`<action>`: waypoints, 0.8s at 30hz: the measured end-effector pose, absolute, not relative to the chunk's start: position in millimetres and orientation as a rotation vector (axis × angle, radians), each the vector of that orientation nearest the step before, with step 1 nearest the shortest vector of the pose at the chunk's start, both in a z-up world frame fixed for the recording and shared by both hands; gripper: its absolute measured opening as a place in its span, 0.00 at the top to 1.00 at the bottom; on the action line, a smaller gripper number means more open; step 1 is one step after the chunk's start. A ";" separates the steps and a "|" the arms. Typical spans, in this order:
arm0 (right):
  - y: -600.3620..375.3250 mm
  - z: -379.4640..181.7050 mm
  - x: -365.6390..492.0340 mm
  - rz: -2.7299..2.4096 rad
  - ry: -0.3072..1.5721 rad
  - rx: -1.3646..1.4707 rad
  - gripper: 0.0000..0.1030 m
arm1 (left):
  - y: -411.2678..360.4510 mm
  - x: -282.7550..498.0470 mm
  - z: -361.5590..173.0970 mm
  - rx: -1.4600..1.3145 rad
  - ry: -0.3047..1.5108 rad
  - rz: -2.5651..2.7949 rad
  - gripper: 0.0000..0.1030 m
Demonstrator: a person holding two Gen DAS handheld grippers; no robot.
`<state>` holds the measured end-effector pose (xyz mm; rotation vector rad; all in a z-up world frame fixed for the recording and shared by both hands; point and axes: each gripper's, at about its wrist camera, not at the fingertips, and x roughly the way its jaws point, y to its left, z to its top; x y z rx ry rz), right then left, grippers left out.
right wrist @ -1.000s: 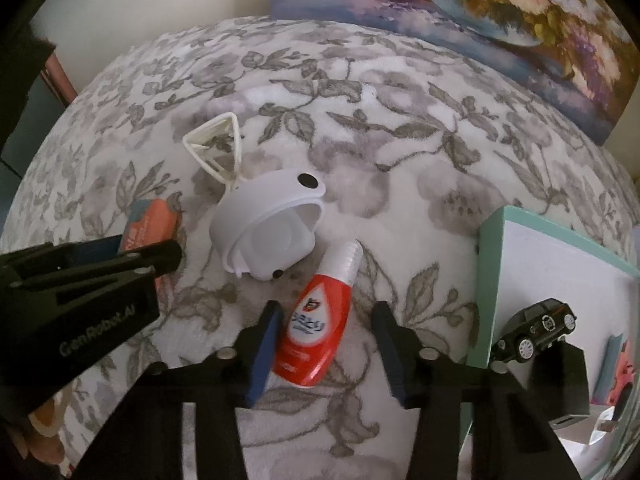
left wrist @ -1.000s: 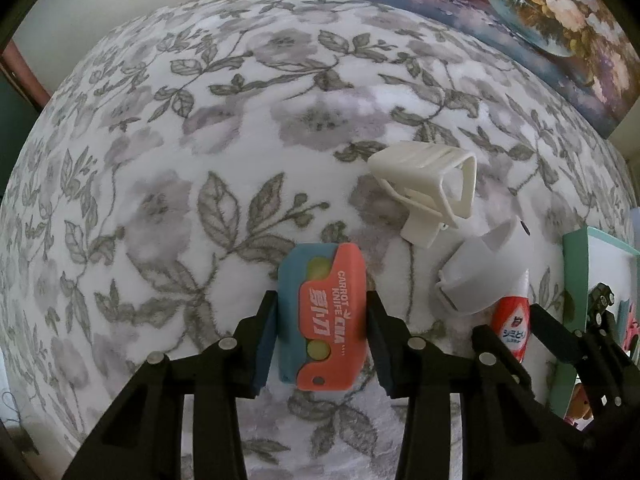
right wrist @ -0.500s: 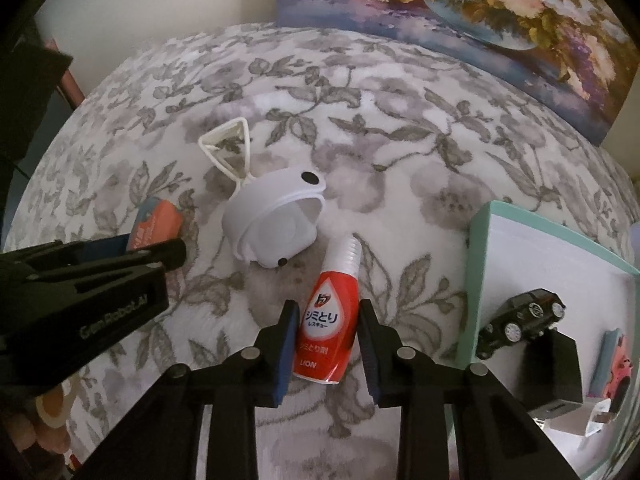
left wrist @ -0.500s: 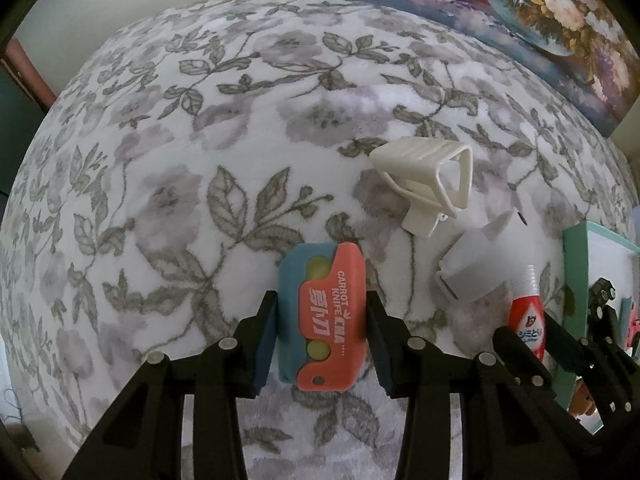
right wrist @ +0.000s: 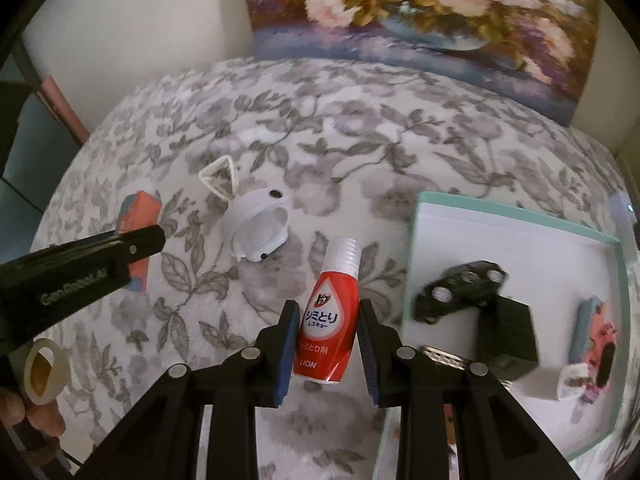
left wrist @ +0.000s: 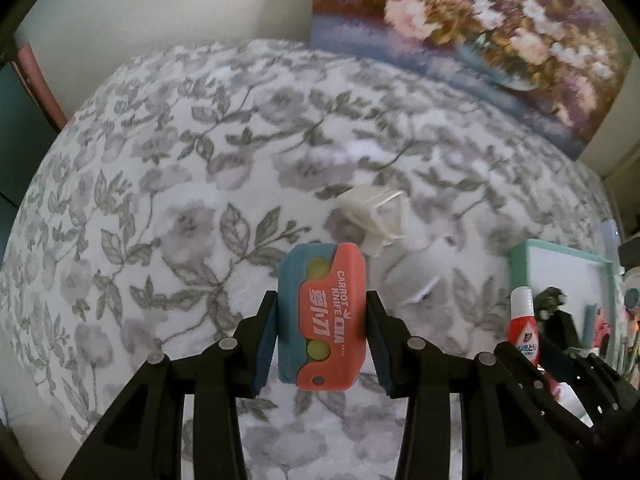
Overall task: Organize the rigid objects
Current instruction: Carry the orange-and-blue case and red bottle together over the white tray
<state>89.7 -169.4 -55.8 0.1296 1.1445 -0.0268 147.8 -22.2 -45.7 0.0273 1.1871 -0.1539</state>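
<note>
Left claw (left wrist: 320, 340): clamped on the knife toy (left wrist: 323, 320); light, stiff, flat-sided.
Right claw (right wrist: 325, 344): clamped on the bottle (right wrist: 330, 312); smooth, rounded, likely slippery; grip mid-body.

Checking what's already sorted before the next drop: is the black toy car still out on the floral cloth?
No, the black toy car sits inside the teal-rimmed tray, on its white floor beside a black block.

Item count: one red bottle (right wrist: 329, 312), one carrot knife (left wrist: 323, 316), two white plastic parts (right wrist: 260, 232) (right wrist: 221, 178), one tray (right wrist: 516, 216), one toy car (right wrist: 460, 292), one black block (right wrist: 508, 332).
</note>
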 end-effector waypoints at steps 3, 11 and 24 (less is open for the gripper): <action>-182.2 -42.6 79.5 -0.046 1.119 0.168 0.70 | -29.8 141.6 -28.6 0.032 1.146 -0.172 0.58; -226.8 -17.2 50.5 -0.119 1.065 0.240 0.70 | -62.2 114.5 6.9 0.059 1.054 -0.258 0.58; -328.7 -17.3 -2.1 -0.303 1.045 0.419 0.70 | -158.3 56.6 8.4 0.208 1.059 -0.461 0.58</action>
